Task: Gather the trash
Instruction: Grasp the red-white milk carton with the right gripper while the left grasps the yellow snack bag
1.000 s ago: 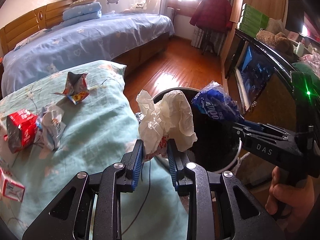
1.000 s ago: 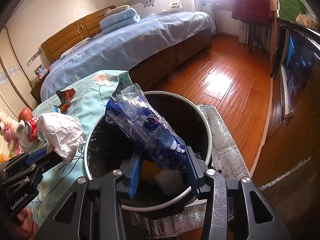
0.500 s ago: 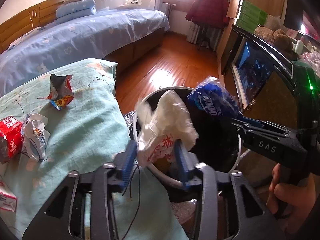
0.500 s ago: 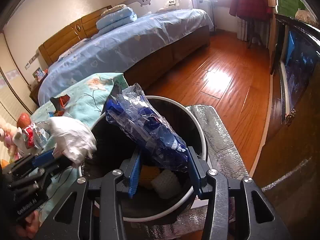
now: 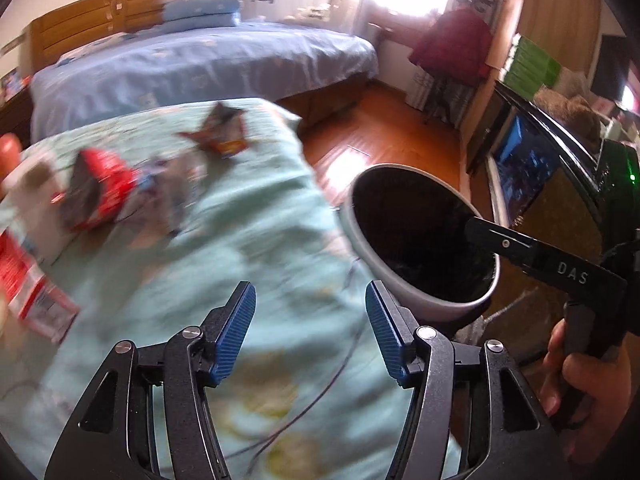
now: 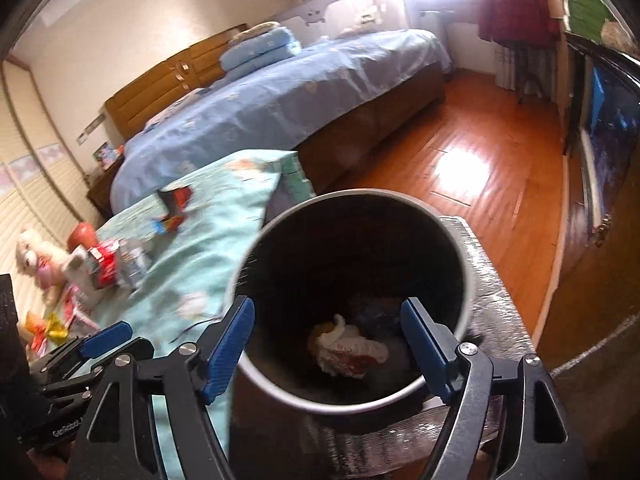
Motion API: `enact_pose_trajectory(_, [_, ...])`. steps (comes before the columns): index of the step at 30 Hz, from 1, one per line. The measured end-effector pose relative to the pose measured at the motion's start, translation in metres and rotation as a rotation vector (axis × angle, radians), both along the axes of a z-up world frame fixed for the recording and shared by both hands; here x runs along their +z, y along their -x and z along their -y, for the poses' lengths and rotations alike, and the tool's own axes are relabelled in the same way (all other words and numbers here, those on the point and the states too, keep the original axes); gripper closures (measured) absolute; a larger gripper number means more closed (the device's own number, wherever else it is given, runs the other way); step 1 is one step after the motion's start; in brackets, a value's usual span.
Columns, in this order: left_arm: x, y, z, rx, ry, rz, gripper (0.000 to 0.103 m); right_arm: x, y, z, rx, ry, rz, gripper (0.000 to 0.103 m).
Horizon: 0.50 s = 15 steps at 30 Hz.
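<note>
A round bin point(image 6: 460, 248) with a pale rim and dark inside stands beside the green quilt point(image 5: 248, 216). A white crumpled bag point(image 6: 346, 350) and a dark blue wrapper point(image 6: 376, 312) lie at its bottom. My right gripper point(image 6: 328, 336) is open and empty over the bin's mouth; it shows in the left wrist view point(image 5: 504, 242) across the rim point(image 5: 400, 280). My left gripper point(image 5: 308, 320) is open and empty over the quilt, left of the bin. More trash lies on the quilt: a red wrapper point(image 5: 100, 192), a crumpled snack bag point(image 5: 222, 130), a red and white carton point(image 5: 28, 284).
A large bed with a blue cover point(image 6: 288, 92) stands beyond. Wooden floor point(image 6: 472, 160) lies to the right, with a dark cabinet point(image 6: 604, 120) along the wall. A silver mat point(image 6: 492, 280) sits under the bin. A plush toy point(image 6: 36, 256) and small packets point(image 6: 48, 326) lie at the quilt's left.
Both grippers have opened. The white bag and the blue wrapper have dropped into the bin. My left gripper has swung left over the quilt.
</note>
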<state>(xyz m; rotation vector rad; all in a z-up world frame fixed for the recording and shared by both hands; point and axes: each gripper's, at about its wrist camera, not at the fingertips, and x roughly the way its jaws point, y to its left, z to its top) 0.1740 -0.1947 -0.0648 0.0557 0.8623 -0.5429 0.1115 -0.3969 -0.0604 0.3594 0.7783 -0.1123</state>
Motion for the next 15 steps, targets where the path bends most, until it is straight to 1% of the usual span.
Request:
enact_pose_trajectory(6, [0.001,0.011,-0.047,0.083,-0.005,0.018,0.045,0.004,0.001,-0.043,0.073,-0.006,0.022,0.023])
enact_pose_trajectory(15, [-0.003,0.018,-0.116,0.224,0.010,0.012,0.045,0.004,-0.003,-0.107,0.198,0.001,0.021,0.022])
